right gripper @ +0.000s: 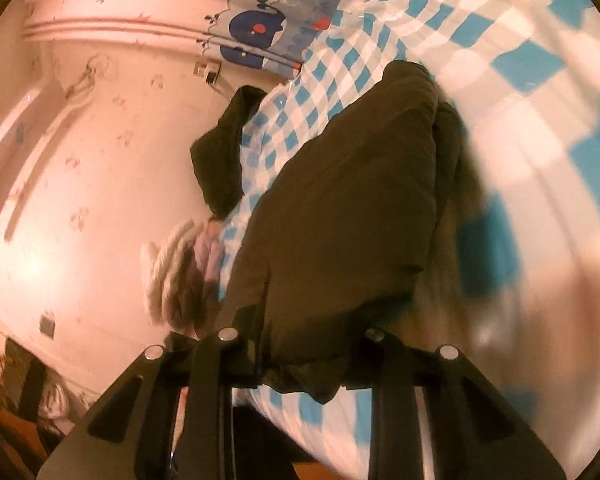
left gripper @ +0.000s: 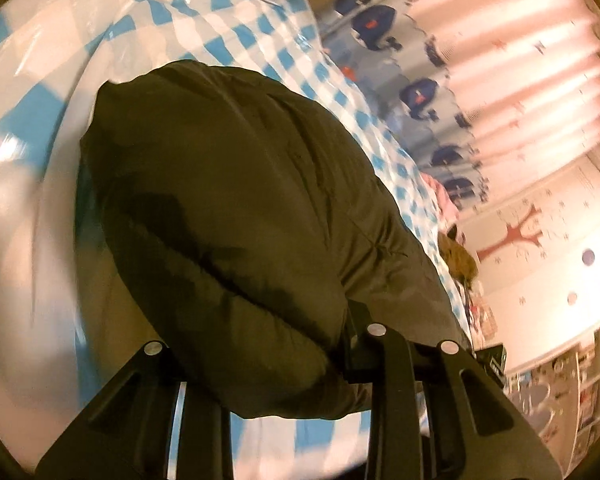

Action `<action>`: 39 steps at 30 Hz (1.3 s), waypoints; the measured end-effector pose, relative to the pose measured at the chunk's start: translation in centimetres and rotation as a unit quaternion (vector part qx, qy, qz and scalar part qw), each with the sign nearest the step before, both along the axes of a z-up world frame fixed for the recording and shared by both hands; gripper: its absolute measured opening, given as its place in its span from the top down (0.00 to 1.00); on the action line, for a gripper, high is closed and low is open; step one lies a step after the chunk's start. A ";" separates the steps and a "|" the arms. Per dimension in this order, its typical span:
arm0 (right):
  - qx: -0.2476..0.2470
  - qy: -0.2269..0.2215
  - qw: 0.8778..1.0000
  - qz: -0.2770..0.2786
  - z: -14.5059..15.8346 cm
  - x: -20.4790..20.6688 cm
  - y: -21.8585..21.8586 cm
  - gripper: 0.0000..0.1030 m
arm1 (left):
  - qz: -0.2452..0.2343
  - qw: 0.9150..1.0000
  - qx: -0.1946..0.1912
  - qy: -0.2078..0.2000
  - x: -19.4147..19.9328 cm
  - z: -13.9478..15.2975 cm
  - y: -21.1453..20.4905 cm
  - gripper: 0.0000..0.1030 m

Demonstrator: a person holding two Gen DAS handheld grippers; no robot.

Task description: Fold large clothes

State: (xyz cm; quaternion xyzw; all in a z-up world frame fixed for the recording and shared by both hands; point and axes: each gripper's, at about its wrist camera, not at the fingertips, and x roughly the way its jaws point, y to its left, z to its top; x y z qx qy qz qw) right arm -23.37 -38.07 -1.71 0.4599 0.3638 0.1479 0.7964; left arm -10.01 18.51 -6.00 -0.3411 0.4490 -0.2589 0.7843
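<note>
- The left gripper is squeezed shut on one end of a puffy dark jacket.
- The right gripper is squeezed shut on the jacket too, on a thick fold of it.
- The jacket stretches away in front of each gripper, over a bed with a blue and white checked cover.
- In both views its long side runs straight out from the fingers toward the far end of the bed.
- The part near the fingers looks lifted, and the far part seems to rest on the cover.
- The fabric is fat and smooth, so I think it could slip out if the hands pull too fast.
- If one hand goes higher than the other, the fold could come out crooked.
- Another dark cloth lies ahead and left of the right gripper, and the jacket could land on it.
</note>
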 end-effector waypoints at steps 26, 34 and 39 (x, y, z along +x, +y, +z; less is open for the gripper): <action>0.000 0.033 0.999 0.022 -1.4 -7.3 -1.1 0.72 | -0.008 0.983 0.184 -0.013 -6.2 1.4 -3.0 0.60; -0.055 0.062 0.986 -0.147 0.7 -11.7 -7.0 0.40 | 0.004 0.973 0.228 -0.015 -7.8 0.9 -2.2 0.37; -0.191 -0.029 0.976 -0.097 9.0 -3.7 -0.6 0.32 | 0.011 0.972 0.232 -0.022 -8.0 0.6 -2.9 0.28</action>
